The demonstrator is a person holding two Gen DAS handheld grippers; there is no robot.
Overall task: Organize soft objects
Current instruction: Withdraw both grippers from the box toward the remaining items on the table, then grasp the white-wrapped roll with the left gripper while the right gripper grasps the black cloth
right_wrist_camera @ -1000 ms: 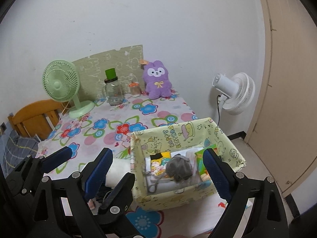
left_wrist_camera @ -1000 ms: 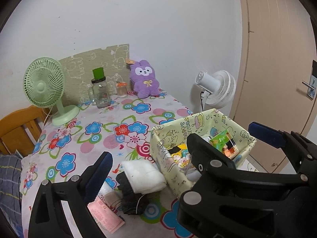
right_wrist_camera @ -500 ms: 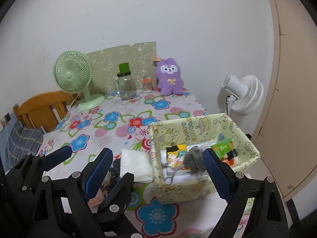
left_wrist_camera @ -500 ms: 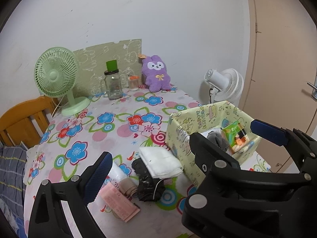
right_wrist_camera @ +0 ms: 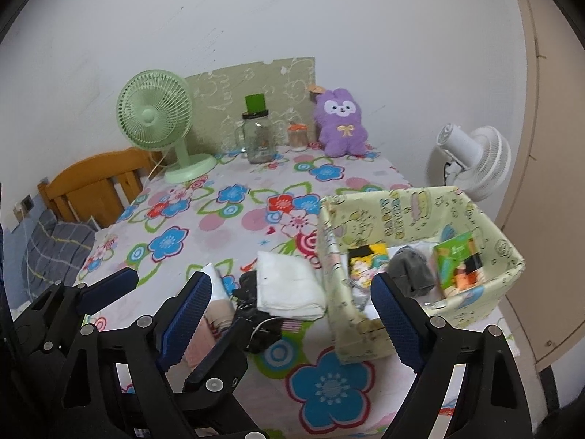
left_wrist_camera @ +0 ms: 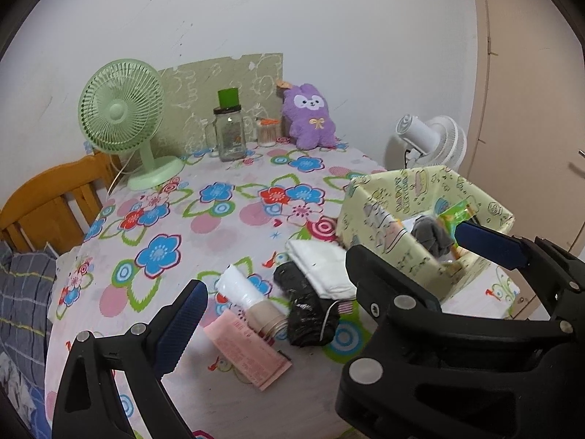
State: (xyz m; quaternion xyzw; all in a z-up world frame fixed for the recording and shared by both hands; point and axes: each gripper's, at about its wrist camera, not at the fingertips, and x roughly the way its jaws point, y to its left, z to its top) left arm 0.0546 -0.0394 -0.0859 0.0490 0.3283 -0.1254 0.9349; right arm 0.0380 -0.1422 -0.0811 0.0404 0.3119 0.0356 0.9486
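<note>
While both tools gape, one bin [right_wrist_camera: 486, 219] holds one sock [right_wrist_camera: 411, 269].

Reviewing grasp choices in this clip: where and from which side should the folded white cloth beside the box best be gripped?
Probably the folded white cloth at its near edge, from above and the front. It lies flat, partly over the black bundle, so that edge is raised; the box crowds its right side. Both the left gripper and right gripper are open.
</note>
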